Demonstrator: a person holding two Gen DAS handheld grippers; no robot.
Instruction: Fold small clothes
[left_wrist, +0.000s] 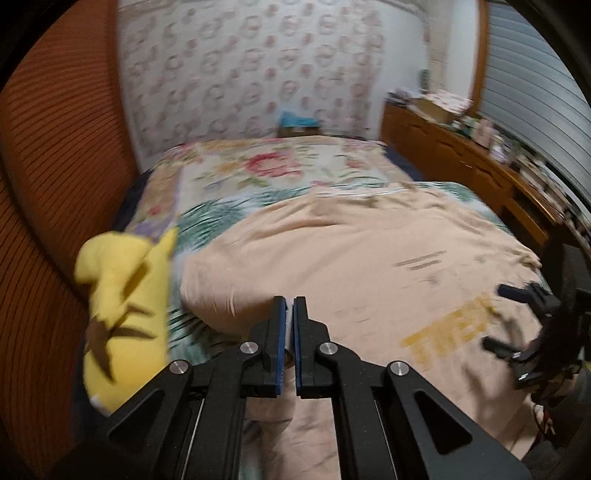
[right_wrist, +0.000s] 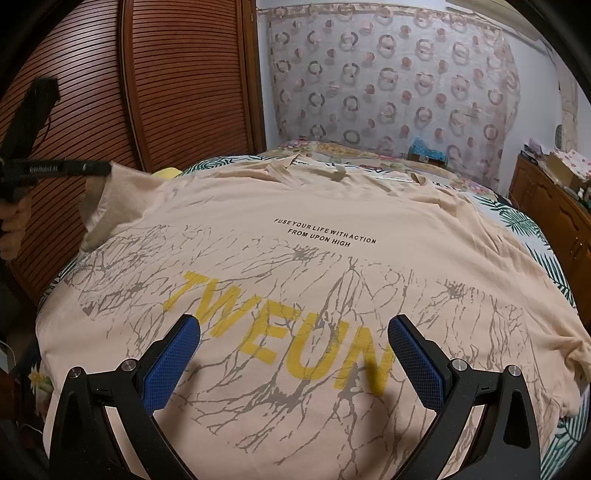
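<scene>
My left gripper (left_wrist: 289, 306) has its jaws pinched together on the sleeve (right_wrist: 107, 195) of the shirt (right_wrist: 295, 258), lifting it off the shirt's left edge. My right gripper (right_wrist: 293, 332) hangs over the shirt's lower front, jaws wide apart, gripping nothing. The shirt lies print-up, spread flat on the bed (left_wrist: 229, 170). A yellow plush (left_wrist: 125, 310) lies left of the shirt.

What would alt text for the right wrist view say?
A peach T-shirt printed "TWEUN" lies spread on a bed, with the right tool open above it. At left, the other tool lifts a sleeve.
</scene>
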